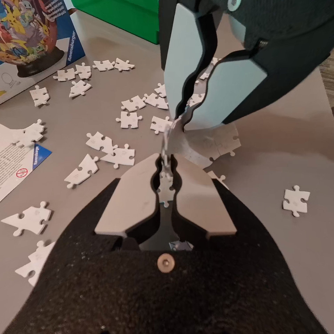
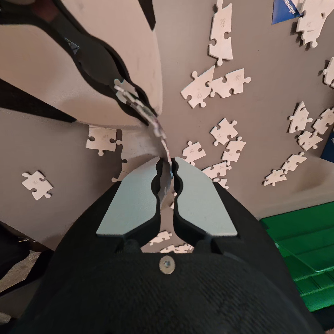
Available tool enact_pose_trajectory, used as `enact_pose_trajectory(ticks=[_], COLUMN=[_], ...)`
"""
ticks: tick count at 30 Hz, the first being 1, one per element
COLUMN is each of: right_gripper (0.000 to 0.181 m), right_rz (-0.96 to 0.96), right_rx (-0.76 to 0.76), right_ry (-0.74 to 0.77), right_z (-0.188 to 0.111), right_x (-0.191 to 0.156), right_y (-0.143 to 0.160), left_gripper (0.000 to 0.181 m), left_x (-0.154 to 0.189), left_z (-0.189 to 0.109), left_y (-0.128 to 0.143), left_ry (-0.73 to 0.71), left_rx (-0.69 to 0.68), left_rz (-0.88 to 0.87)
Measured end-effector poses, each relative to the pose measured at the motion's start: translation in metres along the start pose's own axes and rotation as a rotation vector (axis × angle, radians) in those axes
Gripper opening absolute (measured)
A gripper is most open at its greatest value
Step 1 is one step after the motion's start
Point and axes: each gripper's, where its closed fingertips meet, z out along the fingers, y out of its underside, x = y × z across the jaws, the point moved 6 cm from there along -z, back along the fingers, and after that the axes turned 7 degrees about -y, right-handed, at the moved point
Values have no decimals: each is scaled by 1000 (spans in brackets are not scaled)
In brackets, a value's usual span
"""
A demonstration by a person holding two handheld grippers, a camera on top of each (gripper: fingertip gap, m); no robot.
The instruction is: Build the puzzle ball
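Loose puzzle pieces (image 1: 128,119) lie scattered on the table (image 1: 271,171), box (image 1: 36,45) behind them.

A flat grey bench (image 1: 262,180) fills nearly everything here, matte, with soft light coming off it and blurry shadows pooling on its right side. At the far edge in the left wrist view sits a bright green box (image 1: 122,19); the right wrist view catches it as stepped green surfaces (image 2: 298,253). Past the bench's right edge, a sliver of mottled brownish floor (image 1: 328,75) shows through.
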Motion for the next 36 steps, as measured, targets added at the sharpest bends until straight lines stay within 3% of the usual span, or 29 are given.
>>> enact_pose_trajectory(ticks=[6, 8, 12, 22, 36], right_gripper=[10, 10, 10, 10, 10], right_rz=[13, 13, 16, 7, -6], right_rx=[33, 26, 44, 56, 57], right_ry=[-45, -44, -56, -64, -71], right_z=[2, 3, 2, 3, 4], right_x=[3, 3, 3, 4, 4], right_y=[3, 4, 4, 6, 5], left_gripper=[8, 19, 20, 12, 6], left_x=[1, 1, 0, 1, -2], left_z=[2, 3, 4, 6, 7], left_y=[-1, -2, -5, -15, -14], left_ry=[5, 4, -9, 21, 35], left_rx=[3, 1, 2, 80, 61], left_rz=[17, 26, 80, 143, 116])
